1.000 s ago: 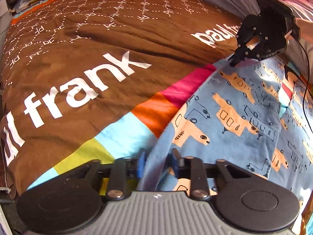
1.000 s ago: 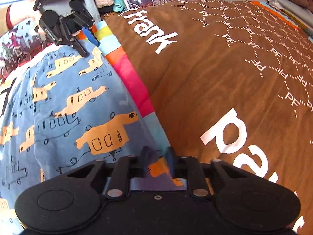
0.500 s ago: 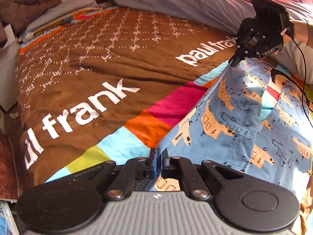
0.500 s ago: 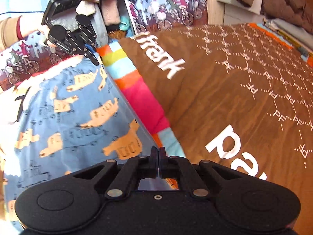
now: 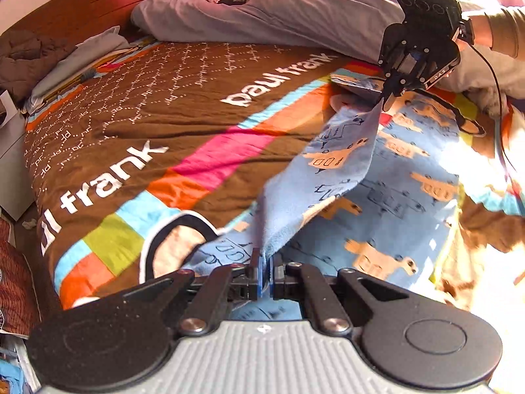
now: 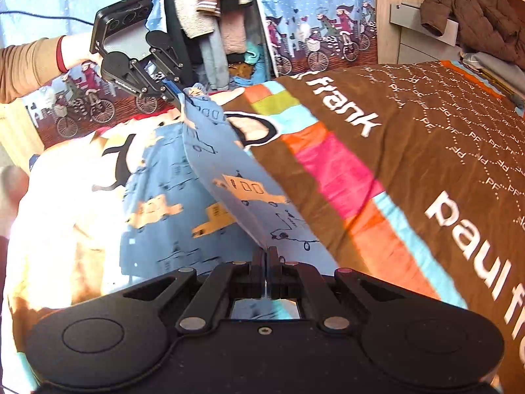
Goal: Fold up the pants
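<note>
The blue pants [image 5: 331,164] printed with orange vehicles lie on the bed, one long edge lifted off it. My left gripper [image 5: 265,269] is shut on that edge at the near end. The right gripper [image 5: 387,97] pinches the far end of the same edge, so the cloth hangs taut between them. In the right wrist view the pants [image 6: 229,177] run from my right gripper [image 6: 266,262], shut on the fabric, up to the left gripper [image 6: 178,98]. The rest of the garment stays flat on the bed beneath the raised flap.
A brown bedspread [image 5: 137,115] with white lettering and a coloured stripe covers the bed. Grey bedding [image 5: 279,10] is piled at the head. Hanging clothes [image 6: 213,16] and a printed curtain stand past the foot. A brown jacket [image 6: 475,10] lies on a shelf.
Both grippers rose and carried the pants' edge up and across, off the bedspread. The left gripper's fingers closed on the fabric. The flap now stands up over the rest of the garment.
</note>
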Action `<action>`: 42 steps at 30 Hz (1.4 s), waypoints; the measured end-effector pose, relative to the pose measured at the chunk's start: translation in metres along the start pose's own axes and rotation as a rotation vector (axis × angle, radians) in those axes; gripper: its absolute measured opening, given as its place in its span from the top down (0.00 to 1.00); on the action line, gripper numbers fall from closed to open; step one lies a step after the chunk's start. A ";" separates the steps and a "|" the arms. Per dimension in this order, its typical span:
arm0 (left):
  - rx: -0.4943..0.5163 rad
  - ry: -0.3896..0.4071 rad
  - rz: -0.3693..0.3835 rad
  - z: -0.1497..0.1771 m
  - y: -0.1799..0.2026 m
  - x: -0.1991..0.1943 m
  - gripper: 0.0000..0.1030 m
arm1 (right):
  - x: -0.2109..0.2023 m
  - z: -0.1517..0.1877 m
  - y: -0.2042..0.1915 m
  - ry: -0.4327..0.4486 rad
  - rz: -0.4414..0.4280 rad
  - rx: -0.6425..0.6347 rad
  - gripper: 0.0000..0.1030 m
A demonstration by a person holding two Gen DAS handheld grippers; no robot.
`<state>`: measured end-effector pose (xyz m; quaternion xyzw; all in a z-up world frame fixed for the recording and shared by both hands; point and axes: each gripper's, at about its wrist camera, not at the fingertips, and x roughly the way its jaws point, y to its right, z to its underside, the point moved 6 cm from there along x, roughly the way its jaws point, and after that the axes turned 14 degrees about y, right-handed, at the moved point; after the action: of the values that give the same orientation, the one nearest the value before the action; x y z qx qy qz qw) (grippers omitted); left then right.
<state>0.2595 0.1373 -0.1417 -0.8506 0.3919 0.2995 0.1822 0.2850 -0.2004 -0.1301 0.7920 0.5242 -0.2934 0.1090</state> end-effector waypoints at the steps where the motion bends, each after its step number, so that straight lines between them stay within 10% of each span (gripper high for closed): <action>1: 0.007 -0.010 -0.008 0.005 0.005 0.001 0.96 | 0.001 0.006 -0.009 -0.007 -0.003 -0.002 1.00; 10: 0.134 -0.092 -0.146 0.044 0.027 0.031 0.96 | 0.037 0.052 -0.041 -0.081 0.098 -0.075 0.97; 19: 0.183 -0.103 -0.129 0.048 0.035 0.035 0.84 | 0.049 0.057 -0.051 -0.087 0.112 -0.141 0.79; 25: 0.190 -0.102 -0.138 0.052 0.037 0.036 0.86 | 0.053 0.059 -0.057 -0.111 0.090 -0.187 0.97; 42: 0.136 -0.051 -0.132 0.040 0.044 0.004 0.98 | 0.015 0.041 -0.074 -0.035 0.096 -0.119 1.00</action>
<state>0.2126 0.1292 -0.1775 -0.8522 0.3498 0.2812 0.2688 0.2089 -0.1773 -0.1613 0.8031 0.5001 -0.2701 0.1790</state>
